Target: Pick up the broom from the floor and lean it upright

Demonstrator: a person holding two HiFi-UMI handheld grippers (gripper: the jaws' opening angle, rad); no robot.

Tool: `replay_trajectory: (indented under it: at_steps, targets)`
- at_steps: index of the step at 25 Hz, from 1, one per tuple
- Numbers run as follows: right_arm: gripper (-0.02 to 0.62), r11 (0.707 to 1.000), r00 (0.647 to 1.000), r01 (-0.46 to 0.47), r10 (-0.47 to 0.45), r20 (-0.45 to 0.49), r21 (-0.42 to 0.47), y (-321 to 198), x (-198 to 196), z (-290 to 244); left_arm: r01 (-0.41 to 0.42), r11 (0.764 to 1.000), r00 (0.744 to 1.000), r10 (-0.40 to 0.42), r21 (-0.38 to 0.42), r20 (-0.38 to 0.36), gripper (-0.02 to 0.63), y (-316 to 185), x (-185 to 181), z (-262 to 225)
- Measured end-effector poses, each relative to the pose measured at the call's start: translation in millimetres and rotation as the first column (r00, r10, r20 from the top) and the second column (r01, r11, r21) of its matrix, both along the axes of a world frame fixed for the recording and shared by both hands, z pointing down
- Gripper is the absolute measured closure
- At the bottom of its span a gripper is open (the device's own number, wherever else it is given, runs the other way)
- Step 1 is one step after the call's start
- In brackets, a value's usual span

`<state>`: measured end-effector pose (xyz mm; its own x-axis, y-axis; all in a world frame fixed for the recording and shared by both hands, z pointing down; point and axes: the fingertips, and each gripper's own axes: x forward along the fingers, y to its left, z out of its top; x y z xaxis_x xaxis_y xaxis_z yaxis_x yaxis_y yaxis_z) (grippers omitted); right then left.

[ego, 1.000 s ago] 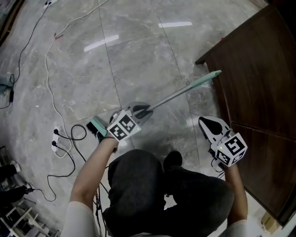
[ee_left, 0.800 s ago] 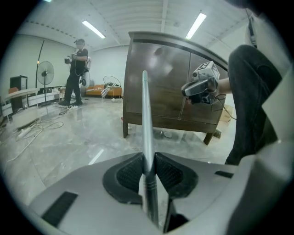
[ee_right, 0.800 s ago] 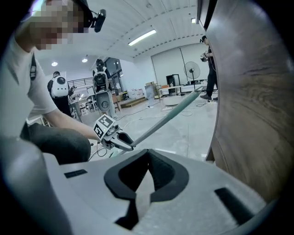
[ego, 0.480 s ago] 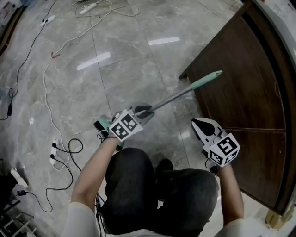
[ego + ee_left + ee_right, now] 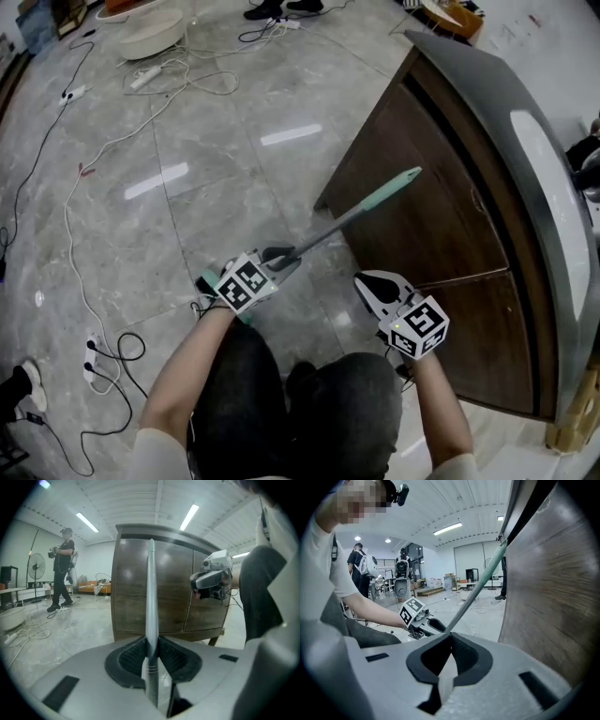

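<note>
The broom has a grey shaft (image 5: pixel 342 223) and a teal grip end (image 5: pixel 405 180) that slants up toward the dark wooden cabinet (image 5: pixel 441 216). My left gripper (image 5: pixel 278 258) is shut on the lower shaft, which runs straight up between its pads (image 5: pixel 151 620). The teal broom head (image 5: pixel 208 281) shows only as a sliver behind the left gripper's cube. My right gripper (image 5: pixel 373 286) hangs to the right of the shaft, close to the cabinet front, jaws together with nothing in them. From the right gripper view the shaft (image 5: pixel 476 595) crosses in front of the closed pads (image 5: pixel 440 656).
Cables (image 5: pixel 84 244) and a power strip (image 5: pixel 94 347) lie on the grey marble floor at the left. A pale basin (image 5: pixel 150 33) sits far back. A person (image 5: pixel 61 569) stands in the distance. The cabinet wall (image 5: pixel 548 597) fills the right.
Both grippers have risen. The broom has come up with the left gripper, and its teal end now stands nearer the cabinet front. The right gripper's jaws stay together.
</note>
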<state>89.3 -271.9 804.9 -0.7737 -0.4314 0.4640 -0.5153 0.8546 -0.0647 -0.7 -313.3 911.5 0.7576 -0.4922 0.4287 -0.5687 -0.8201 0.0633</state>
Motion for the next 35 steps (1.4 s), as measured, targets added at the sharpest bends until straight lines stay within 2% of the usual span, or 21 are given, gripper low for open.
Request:
replay_trajectory:
  at_steps: [5, 15, 19, 24, 27, 35]
  targets:
    - [0.595, 0.999, 0.999, -0.029, 0.028, 0.015, 0.022, -1, 21, -25, -0.035, 0.999, 0.999, 0.034, -0.004, -0.035, 0.527, -5, 32, -32]
    - [0.595, 0.993, 0.995, -0.096, 0.094, 0.033, 0.065, 0, 59, -53, -0.101, 0.993, 0.990, 0.105, 0.054, -0.089, 0.528, -23, 93, -83]
    - [0.594, 0.990, 0.991, -0.126, 0.124, 0.042, 0.063, 2, 74, -53, -0.116, 0.991, 0.988, 0.122, 0.063, -0.096, 0.529, -29, 114, -87]
    - [0.595, 0.987, 0.987, -0.154, 0.152, 0.047, 0.048, 4, 87, -42, -0.126, 0.990, 0.989, 0.131, 0.064, -0.070, 0.529, -37, 131, -79]
    - [0.595, 0.987, 0.987, -0.156, 0.154, 0.047, 0.045, 4, 89, -39, -0.118, 0.991, 0.991, 0.122, 0.068, -0.053, 0.528, -43, 135, -72]
    - [0.595, 0.985, 0.985, -0.166, 0.164, 0.052, 0.043, 0, 94, -36, -0.084, 0.994, 0.993, 0.090, 0.076, -0.080, 0.525, -56, 139, -68]
